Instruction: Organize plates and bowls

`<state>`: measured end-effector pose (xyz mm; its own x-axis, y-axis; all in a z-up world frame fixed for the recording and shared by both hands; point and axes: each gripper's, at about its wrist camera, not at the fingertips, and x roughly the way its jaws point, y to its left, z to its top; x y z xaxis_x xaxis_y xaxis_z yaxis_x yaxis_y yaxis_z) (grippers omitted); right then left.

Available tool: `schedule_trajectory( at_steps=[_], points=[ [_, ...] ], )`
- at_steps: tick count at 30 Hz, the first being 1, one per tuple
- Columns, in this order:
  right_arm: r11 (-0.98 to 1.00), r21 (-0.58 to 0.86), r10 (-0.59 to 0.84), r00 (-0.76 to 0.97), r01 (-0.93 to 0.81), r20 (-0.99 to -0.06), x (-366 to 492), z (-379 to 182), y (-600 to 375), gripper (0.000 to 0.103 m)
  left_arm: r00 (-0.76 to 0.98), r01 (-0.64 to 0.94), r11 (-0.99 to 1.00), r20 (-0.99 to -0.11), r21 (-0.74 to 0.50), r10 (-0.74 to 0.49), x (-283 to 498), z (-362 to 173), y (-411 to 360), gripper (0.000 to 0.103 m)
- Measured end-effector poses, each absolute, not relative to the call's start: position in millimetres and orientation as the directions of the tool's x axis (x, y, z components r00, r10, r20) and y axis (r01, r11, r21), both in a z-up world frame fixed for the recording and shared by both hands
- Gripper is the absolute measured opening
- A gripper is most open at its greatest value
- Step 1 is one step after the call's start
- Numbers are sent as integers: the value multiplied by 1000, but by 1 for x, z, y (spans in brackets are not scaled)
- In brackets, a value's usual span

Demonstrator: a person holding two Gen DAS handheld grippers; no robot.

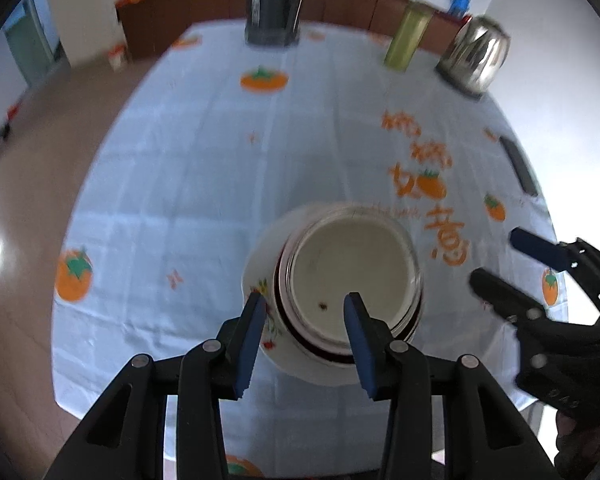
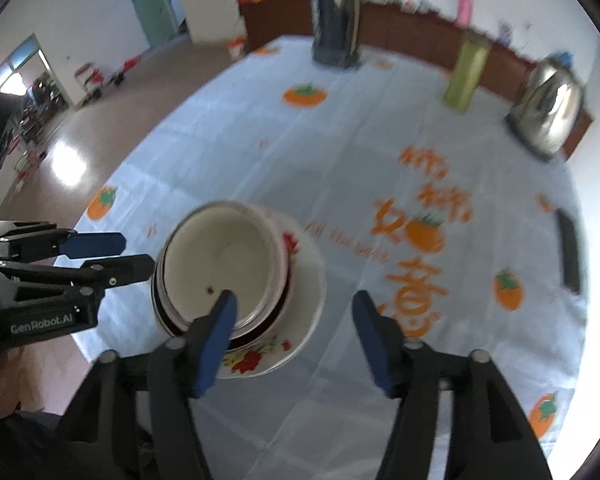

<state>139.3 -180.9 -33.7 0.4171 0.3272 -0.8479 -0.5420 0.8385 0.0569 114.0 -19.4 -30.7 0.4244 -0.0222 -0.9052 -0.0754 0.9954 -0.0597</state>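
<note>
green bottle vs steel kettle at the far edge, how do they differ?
The green bottle is tall, slim and matte; the steel kettle is squat, wider and mirror-shiny. The bottle has straight sides; the kettle tapers toward its top. Both stand upright on the tablecloth, apart from each other.

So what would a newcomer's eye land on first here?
Probably the stack of bowls on a flowered plate, near the table's front edge, with both grippers open above it. Next, the pale blue tablecloth with orange fruit prints, and the shiny kettle at the far right.
</note>
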Motion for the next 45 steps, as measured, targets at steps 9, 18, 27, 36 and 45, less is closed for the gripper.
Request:
schedule_trajectory(
  at_steps=[9, 18, 27, 36, 45],
  points=[
    [901, -50, 325, 747, -431, -581, 90, 37, -213, 84, 638, -19, 1000, -769, 18, 26, 89, 20, -40, 61],
    [911, -35, 329, 773, -412, -542, 77, 49, -216, 89, 674, -11, 1000, -739, 14, 18, 74, 34, -42, 61],
    [907, -23, 340, 764, -420, -548, 63, 51, -217, 90, 695, -18, 1000, -719, 4, 15, 62, 42, -39, 61],
    [904, -41, 338, 769, -426, -543, 49, 55, -213, 91, 709, -22, 1000, -705, -9, 9, 55, 47, -36, 61],
    [906, -55, 330, 783, -419, -528, 43, 62, -212, 91, 724, -23, 1000, -689, 2, 18, 51, 53, -35, 61]
  ],
)
